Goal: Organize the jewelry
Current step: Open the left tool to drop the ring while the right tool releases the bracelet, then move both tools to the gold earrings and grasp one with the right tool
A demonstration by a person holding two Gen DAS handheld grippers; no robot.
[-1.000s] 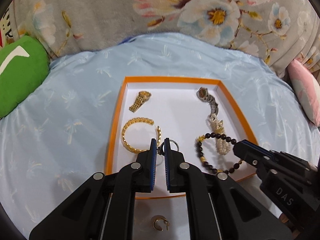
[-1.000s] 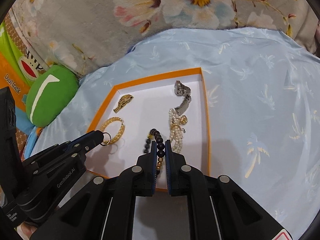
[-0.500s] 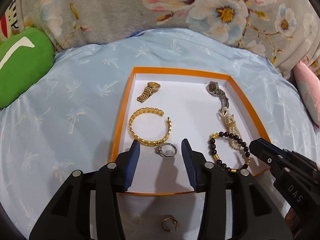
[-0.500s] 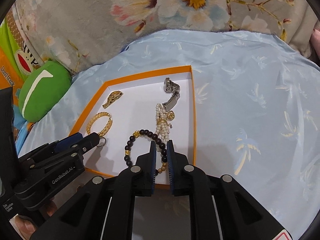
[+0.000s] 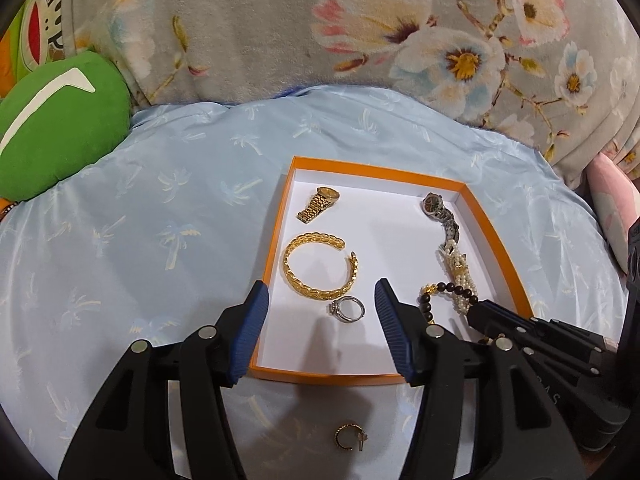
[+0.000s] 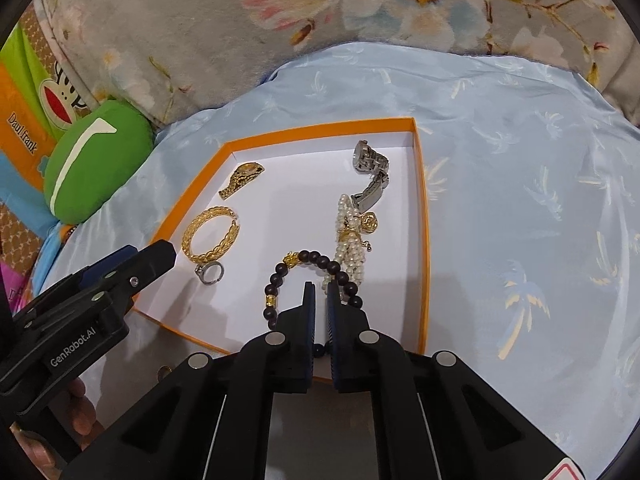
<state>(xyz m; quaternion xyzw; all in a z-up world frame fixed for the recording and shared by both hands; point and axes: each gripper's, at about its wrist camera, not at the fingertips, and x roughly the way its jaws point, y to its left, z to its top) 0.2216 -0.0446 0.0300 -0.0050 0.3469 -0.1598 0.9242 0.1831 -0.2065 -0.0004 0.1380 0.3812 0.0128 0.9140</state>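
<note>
An orange-rimmed tray (image 5: 276, 240) with a white floor sits on a pale blue palm-print sheet (image 5: 160, 220). The left gripper (image 5: 320, 308) hangs above the tray's near left part, its jaws opening, with the silver ring (image 5: 347, 309) lying loose on the white floor between and beneath them, touched by neither pad. The ring lies just beside the open gold bangle (image 5: 320, 266); a gold watch (image 5: 319, 203) sits toward the far left corner. Along the right wall run a silver watch (image 5: 440, 212), a pearl strand (image 5: 460, 272) and a dark bead bracelet (image 6: 308, 280). The right gripper (image 6: 320, 292) has its jaws together with nothing between them, tips over the bead bracelet near the tray's near edge. The tray's middle is bare white floor. 1 small gold hoop earring (image 5: 350, 437) lies outside on the sheet, just before the near rim. A green cushion (image 5: 56, 136) lies well apart on the left.
</note>
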